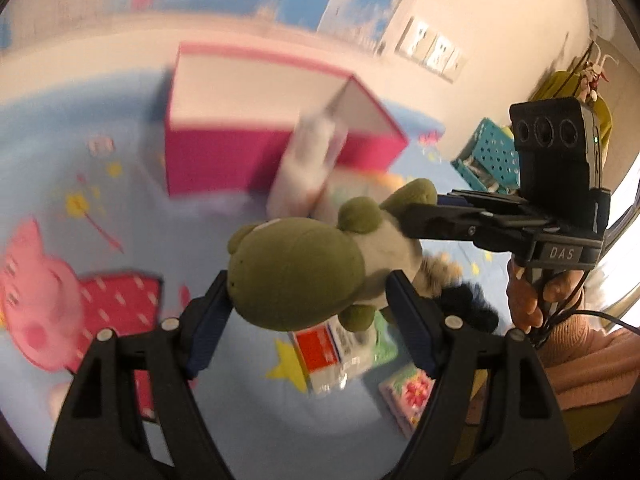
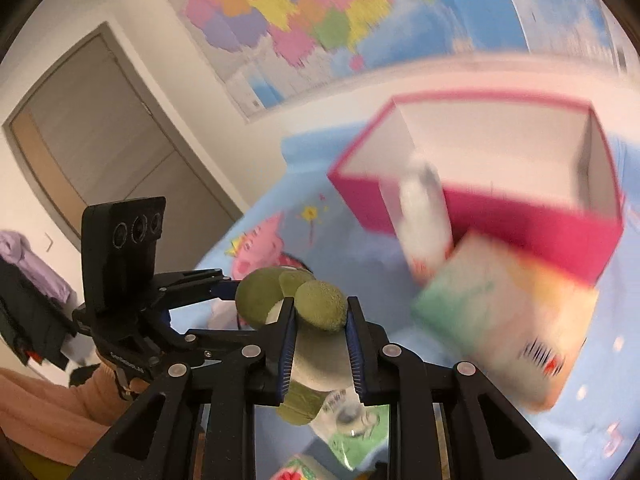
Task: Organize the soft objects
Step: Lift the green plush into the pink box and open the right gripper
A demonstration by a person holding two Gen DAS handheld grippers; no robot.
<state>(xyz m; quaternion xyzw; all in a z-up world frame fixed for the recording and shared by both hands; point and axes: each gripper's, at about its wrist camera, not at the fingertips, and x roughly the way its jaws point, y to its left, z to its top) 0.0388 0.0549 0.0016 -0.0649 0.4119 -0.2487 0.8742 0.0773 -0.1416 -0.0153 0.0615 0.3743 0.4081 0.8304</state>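
Observation:
A green and grey plush frog (image 1: 296,264) hangs in the air above the blue bed sheet (image 1: 48,160), held from two sides. My left gripper (image 1: 308,284) is shut on its round green head, with a blue pad pressed against each side. My right gripper (image 1: 412,210) comes in from the right and is shut on the frog's body near a green foot. In the right wrist view the frog (image 2: 318,360) is squeezed between the right gripper (image 2: 320,308) pads, and the left gripper (image 2: 240,308) reaches in from the left onto the head. An open pink box (image 1: 224,160) (image 2: 520,224) stands behind, blurred.
A white bottle (image 2: 424,216) and a pastel pack (image 2: 500,320) lean against the pink box. Flat packets (image 1: 332,352), a floral box (image 1: 408,396) and dark furry toys (image 1: 464,304) lie under the frog. A teal basket (image 1: 492,152) stands at the right. A hand (image 1: 528,300) holds the right gripper.

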